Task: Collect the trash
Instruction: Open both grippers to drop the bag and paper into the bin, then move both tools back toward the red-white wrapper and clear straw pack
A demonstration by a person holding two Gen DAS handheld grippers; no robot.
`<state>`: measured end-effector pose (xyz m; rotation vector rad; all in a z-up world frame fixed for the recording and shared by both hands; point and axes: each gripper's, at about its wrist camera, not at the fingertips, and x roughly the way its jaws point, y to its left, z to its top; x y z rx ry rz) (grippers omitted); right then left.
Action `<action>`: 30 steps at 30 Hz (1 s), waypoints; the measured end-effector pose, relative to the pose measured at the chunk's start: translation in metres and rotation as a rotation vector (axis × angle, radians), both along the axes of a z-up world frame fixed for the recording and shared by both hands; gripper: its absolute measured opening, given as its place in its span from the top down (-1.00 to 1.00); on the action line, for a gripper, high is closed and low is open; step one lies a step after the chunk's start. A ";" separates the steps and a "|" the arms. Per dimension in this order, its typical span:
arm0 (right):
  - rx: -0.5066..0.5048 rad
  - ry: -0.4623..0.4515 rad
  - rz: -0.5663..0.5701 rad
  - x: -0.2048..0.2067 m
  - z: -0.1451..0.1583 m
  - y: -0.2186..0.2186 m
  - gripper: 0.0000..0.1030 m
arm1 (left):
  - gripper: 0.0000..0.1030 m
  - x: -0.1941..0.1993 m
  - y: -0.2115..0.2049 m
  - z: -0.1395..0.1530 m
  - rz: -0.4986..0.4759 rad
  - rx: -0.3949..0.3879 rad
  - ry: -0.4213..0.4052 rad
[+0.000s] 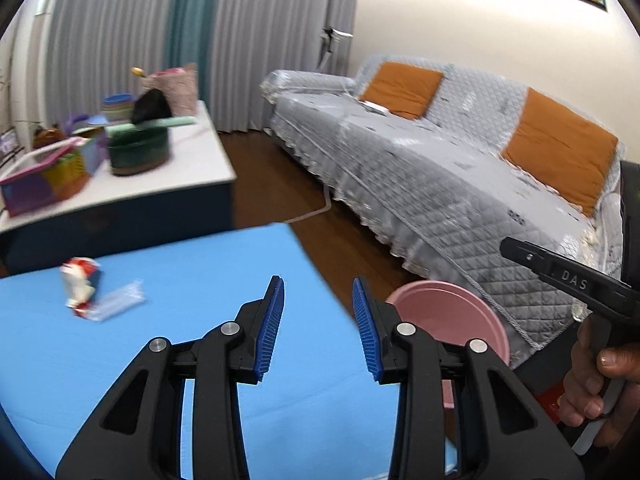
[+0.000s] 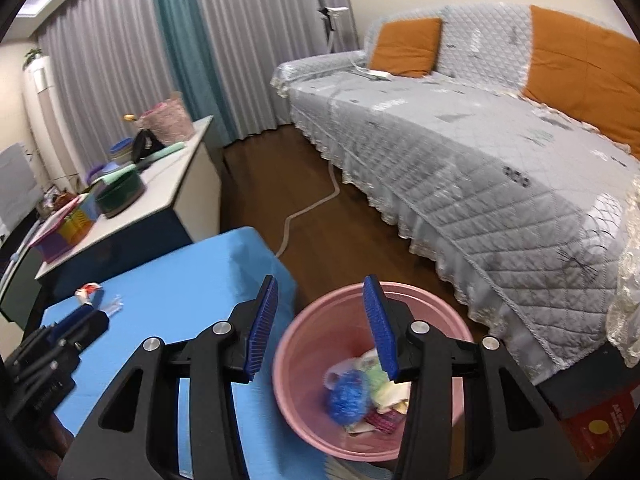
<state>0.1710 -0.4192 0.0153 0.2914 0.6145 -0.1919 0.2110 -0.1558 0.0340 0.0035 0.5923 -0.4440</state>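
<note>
1. A sofa [image 1: 440,168] under a grey quilted cover with orange cushions [image 1: 400,88] runs along the wall, with grey curtains [image 1: 120,32] behind it and a cluttered white cabinet [image 1: 192,160] on dark wood floor.
2. A blue table [image 1: 200,320] fills the foreground; a pink bin [image 2: 320,344] stands on the floor just beside its corner.
3. The left gripper [image 1: 318,326] hovers over the table, jaws spread, nothing between them.
4. The right gripper [image 2: 320,328] hangs above the bin, jaws apart and empty; a hand [image 1: 596,380] grips its handle.
5. Only the right wrist view shows trash [image 2: 360,392] inside the bin.
6. A red-and-white wrapper [image 1: 80,284] and a clear plastic piece [image 1: 120,304], perhaps a bag, lie together on the table's far left.
</note>
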 end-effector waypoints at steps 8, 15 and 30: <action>0.050 -0.080 0.158 0.020 0.020 0.070 0.68 | 0.32 0.030 0.106 0.028 0.075 0.083 -0.052; 0.080 -0.122 0.271 0.042 0.036 0.138 0.75 | 0.32 0.068 0.192 0.035 0.180 0.131 -0.132; 0.095 -0.086 0.414 0.109 -0.005 0.276 0.76 | 0.32 0.127 0.258 -0.029 0.257 0.060 -0.035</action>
